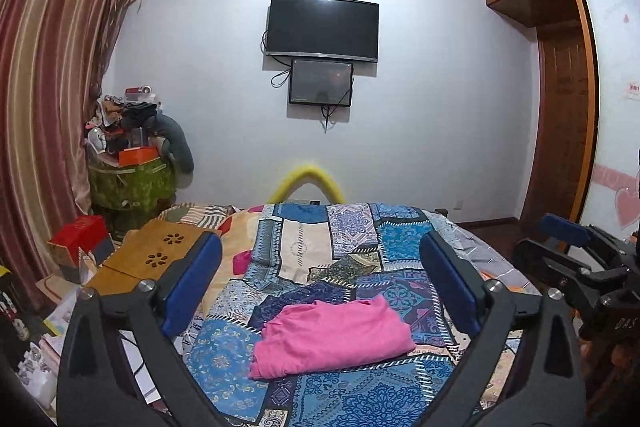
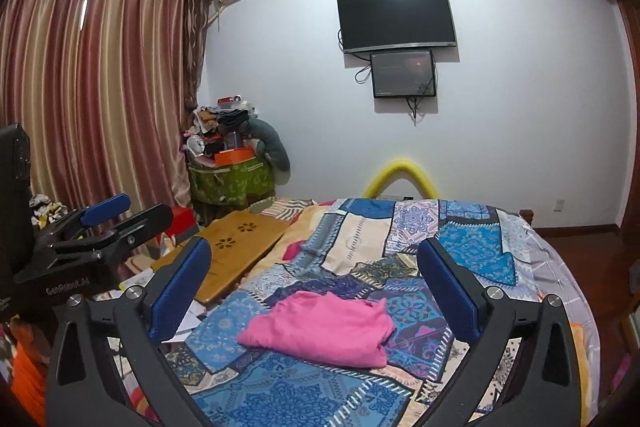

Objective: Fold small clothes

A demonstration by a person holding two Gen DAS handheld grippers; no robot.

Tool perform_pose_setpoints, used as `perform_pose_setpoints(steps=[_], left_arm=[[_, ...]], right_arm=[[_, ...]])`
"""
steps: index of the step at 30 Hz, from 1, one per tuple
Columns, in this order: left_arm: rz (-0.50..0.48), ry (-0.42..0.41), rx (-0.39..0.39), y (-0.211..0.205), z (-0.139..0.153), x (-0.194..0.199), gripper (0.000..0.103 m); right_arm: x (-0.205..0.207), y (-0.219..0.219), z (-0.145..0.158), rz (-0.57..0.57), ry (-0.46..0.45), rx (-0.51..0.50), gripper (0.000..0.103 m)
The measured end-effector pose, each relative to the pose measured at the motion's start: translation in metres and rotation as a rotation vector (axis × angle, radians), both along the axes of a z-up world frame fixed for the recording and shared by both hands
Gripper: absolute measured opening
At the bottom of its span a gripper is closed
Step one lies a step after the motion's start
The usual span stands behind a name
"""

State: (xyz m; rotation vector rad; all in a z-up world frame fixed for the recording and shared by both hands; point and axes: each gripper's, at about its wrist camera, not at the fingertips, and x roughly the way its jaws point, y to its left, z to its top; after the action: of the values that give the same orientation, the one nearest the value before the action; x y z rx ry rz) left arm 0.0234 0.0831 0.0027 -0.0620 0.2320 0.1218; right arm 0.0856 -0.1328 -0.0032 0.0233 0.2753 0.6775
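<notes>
A pink garment (image 1: 330,337) lies folded into a compact bundle on the patterned blue bedspread (image 1: 352,239). It also shows in the right wrist view (image 2: 320,327). My left gripper (image 1: 320,255) is open and empty, held above and behind the garment. My right gripper (image 2: 314,257) is open and empty too, held back from the garment. The right gripper also appears at the right edge of the left wrist view (image 1: 576,255), and the left gripper at the left edge of the right wrist view (image 2: 116,215).
A wooden lap desk (image 2: 236,251) lies on the bed's left side beside a small pink item (image 2: 294,250). A cluttered green stand (image 2: 232,179) and curtains (image 2: 92,87) are at the left. A TV (image 2: 396,17) hangs on the far wall. A wardrobe (image 1: 560,87) is at the right.
</notes>
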Motion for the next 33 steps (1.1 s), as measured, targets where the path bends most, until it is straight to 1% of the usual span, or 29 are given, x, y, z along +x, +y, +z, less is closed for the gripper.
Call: perform_pose_setpoints(steps=[11,33], left_arm=[[-0.014,0.021,-0.022,-0.0016,-0.0051,0.0037,0.103],[-0.02,0.033,-0.025,-0.0022,-0.0076,0.0089,0.103]], right_arm=[[-0.0035,-0.0042,0.0009,-0.024,0.005,0.0,0.102],[-0.005,-0.0069,0.0035,-0.032,0.013,0.0,0.102]])
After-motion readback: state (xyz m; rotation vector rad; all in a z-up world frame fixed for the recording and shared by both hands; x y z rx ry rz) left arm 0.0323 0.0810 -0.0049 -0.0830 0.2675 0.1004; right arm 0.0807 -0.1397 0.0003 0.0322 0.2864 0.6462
